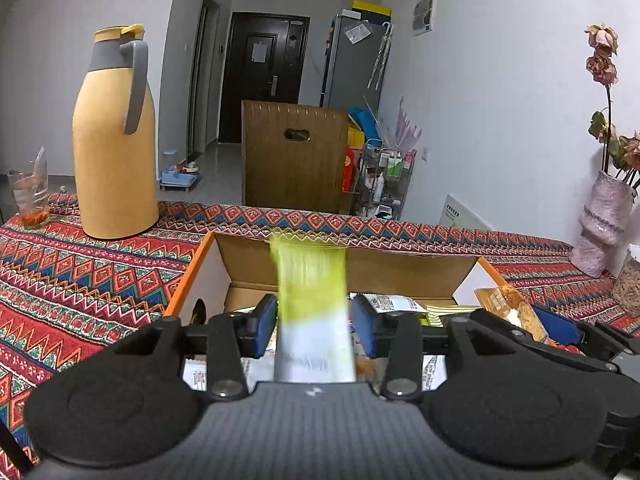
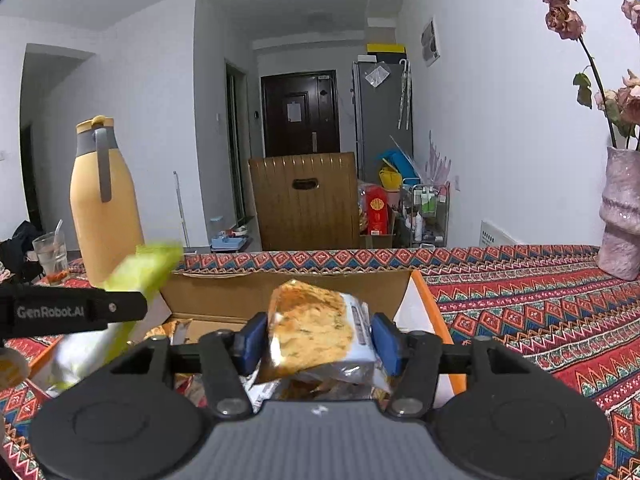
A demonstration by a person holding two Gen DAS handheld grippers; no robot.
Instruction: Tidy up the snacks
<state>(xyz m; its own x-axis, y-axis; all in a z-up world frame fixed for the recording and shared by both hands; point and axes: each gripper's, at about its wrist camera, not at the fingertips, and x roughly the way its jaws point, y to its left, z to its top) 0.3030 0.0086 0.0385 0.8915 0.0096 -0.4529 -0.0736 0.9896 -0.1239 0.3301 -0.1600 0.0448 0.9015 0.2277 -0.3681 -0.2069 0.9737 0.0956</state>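
Both hands are over the open cardboard box with orange outer walls (image 1: pixel 188 276), which sits on the red zigzag-patterned tablecloth (image 1: pixel 80 280). The left gripper (image 1: pixel 314 322) has a long green-and-white snack sachet (image 1: pixel 310 308) standing between its blue pads (image 1: pixel 266 322). The sachet is blurred, there is a sliver of gap on each side, and the jaws are part open, so I read it as let go and dropping. Its long axis runs straight ahead of the gripper, green end tipped up toward the far wall of the box.

Over on the right, the right gripper (image 2: pixel 316 338) has a crinkly orange-printed snack packet (image 2: pixel 310 328) between its pads. The jaws stand moderately wide; whether the pads press on the packet I cannot tell. It sits tilted, lying across the jaws rather than along them.

Now the relation that matters: the box mouth lies directly below and just ahead of both grippers, with other wrapped snacks (image 1: pixel 394 303) already lying on its floor. The left gripper hangs over the left half, the right over the right half, close beside each other. Each packet only needs to fall downward; my guess is the right packet goes next.

The tall yellow thermos jug (image 1: pixel 116 140) stands well clear, far left.
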